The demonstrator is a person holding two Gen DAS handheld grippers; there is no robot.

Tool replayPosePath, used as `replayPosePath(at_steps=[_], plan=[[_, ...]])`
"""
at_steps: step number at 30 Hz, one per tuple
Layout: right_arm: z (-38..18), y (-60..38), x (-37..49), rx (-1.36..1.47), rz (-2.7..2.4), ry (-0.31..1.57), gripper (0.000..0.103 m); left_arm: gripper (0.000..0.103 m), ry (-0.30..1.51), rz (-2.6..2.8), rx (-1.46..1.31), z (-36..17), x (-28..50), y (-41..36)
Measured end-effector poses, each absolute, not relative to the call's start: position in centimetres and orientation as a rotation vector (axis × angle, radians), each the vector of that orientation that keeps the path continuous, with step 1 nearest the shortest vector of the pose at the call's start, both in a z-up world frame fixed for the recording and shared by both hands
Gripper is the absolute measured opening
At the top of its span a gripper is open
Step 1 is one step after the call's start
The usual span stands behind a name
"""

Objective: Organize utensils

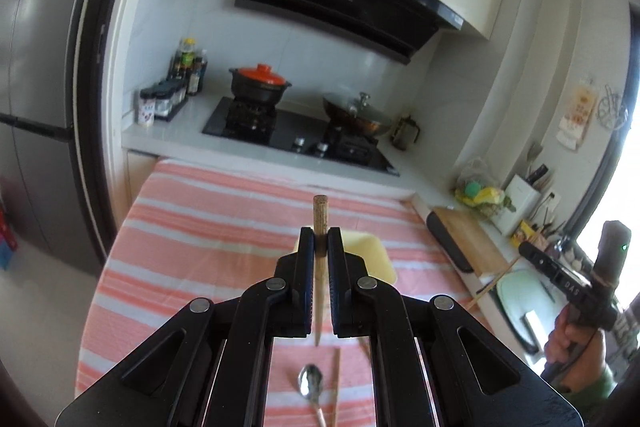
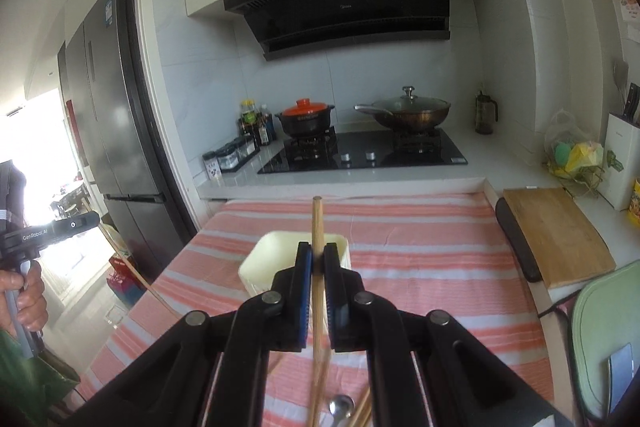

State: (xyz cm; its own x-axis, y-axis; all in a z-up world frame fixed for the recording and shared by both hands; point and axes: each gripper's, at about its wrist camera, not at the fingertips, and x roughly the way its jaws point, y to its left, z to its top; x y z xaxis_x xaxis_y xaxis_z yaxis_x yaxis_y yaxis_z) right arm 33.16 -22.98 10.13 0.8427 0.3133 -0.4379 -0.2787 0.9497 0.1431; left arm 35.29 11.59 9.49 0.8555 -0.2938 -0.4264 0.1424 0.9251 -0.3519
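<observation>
Left gripper clamped on one wooden chopstick; right gripper clamped on another chopstick. Both sticks held upright above the striped cloth, near the cream holder. Judged light, stiff, smooth; mid-shaft grip advisable against pivoting.

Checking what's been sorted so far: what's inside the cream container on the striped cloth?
The cream container looks empty near its far rim. The right tool and its chopstick hide the rest.
</observation>
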Motion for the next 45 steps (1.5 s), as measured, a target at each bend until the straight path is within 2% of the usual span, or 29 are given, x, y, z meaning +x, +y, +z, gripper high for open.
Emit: replayPosePath(at_steps=[5, 9, 19, 20, 21, 22, 23, 24, 25, 26, 31, 37, 45], plan=[[13.1, -21.0, 37.9, 0.104, 0.312, 0.372, 0.006, 0.004, 0.421, -0.219, -0.351, 11.6, 40.7, 10.1], [12.5, -19.3, 41.6, 0.101, 0.288, 0.328, 0.006, 0.004, 0.468, -0.201, -0.365, 9.4, 44.9, 8.7], [2.2, -18.3, 48.4, 0.112, 0.266, 0.633, 0.007, 0.005, 0.716, -0.156, -0.305, 0.4, 49.7, 6.3], [1.5, -18.2, 48.7, 0.103, 0.270, 0.663, 0.009, 0.009, 0.735, -0.144, -0.297, 0.0, 49.8, 6.1], [1.0, -18.1, 48.8, 0.091, 0.270, 0.684, 0.009, 0.025, 0.750, -0.141, -0.296, -0.3, 49.7, 6.1], [0.8, -18.0, 48.8, 0.076, 0.260, 0.693, 0.013, 0.050, 0.756, -0.138, -0.301, -0.3, 49.4, 6.2], [0.9, -18.1, 48.5, 0.065, 0.250, 0.692, 0.029, 0.062, 0.747, -0.129, -0.311, -0.2, 48.7, 6.5], [1.3, -18.2, 47.9, 0.062, 0.239, 0.674, 0.040, 0.078, 0.720, -0.118, -0.320, 0.2, 47.9, 6.9], [2.0, -18.5, 47.2, 0.065, 0.229, 0.642, 0.056, 0.082, 0.691, -0.115, -0.321, 0.7, 46.9, 7.3], [2.7, -18.7, 46.3, 0.065, 0.220, 0.608, 0.059, 0.083, 0.672, -0.118, -0.312, 1.1, 45.8, 7.6], [5.3, -20.3, 41.0, 0.018, 0.215, 0.539, 0.060, 0.098, 0.595, -0.117, -0.211, 1.8, 38.6, 8.6], [4.0, -22.9, 31.9, -0.064, 0.199, 0.503, 0.065, 0.099, 0.647, -0.110, -0.157, -3.0, 29.4, 8.8], [-4.5, -26.2, 21.0, -0.071, 0.064, 0.536, 0.067, 0.099, 0.771, -0.027, -0.235, -11.8, 21.0, 9.1]])
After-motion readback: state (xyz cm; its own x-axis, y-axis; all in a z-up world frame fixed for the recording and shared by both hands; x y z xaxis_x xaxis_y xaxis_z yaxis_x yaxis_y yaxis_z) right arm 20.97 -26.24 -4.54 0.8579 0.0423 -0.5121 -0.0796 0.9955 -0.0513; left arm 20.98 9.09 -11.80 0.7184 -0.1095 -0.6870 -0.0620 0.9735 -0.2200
